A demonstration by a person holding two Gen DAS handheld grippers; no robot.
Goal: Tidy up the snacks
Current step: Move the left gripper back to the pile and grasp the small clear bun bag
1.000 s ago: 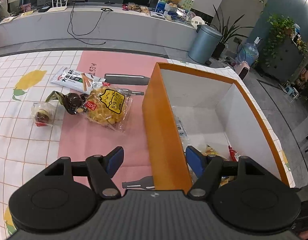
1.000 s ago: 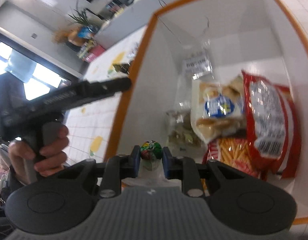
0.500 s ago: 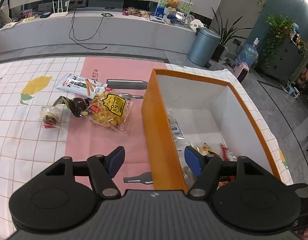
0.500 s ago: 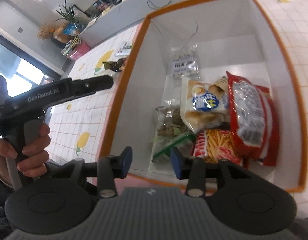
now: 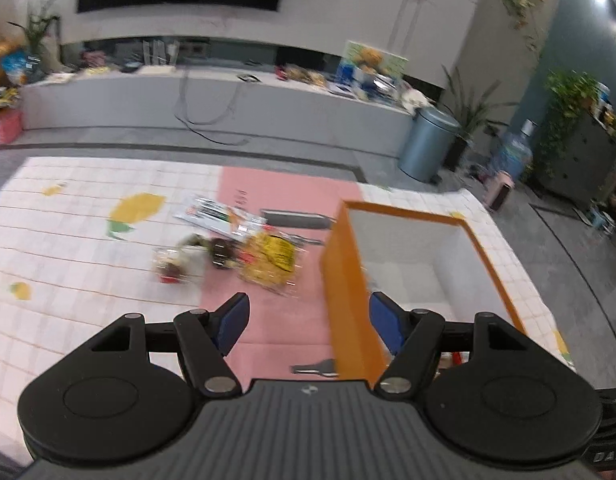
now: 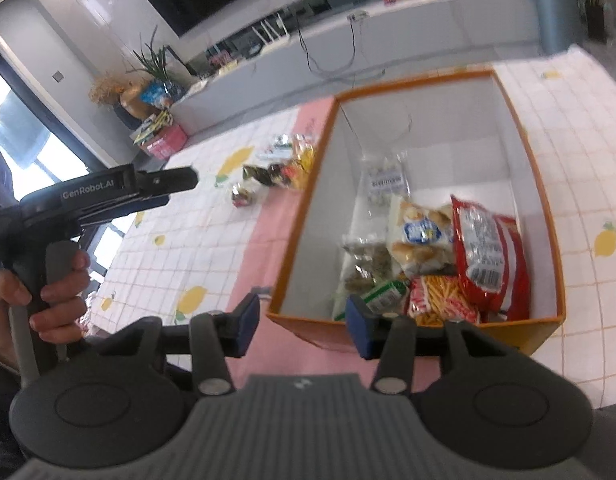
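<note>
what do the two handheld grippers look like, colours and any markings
Both the right gripper and the left gripper are black plastic with two round side discs, a ribbed grey top plate and blue finger pads. The left one's barrel carries white GenRobot.AI lettering; a hand wraps its grey handle.

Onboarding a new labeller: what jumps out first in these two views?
The orange box with white walls, at the right of the table, draws the eye first; a red snack bag and other packets are heaped at its near end. Left of it, a cluster of loose snacks lies on the pink strip of the tablecloth. Both hand-held grippers, left and right, are open and empty.
</note>
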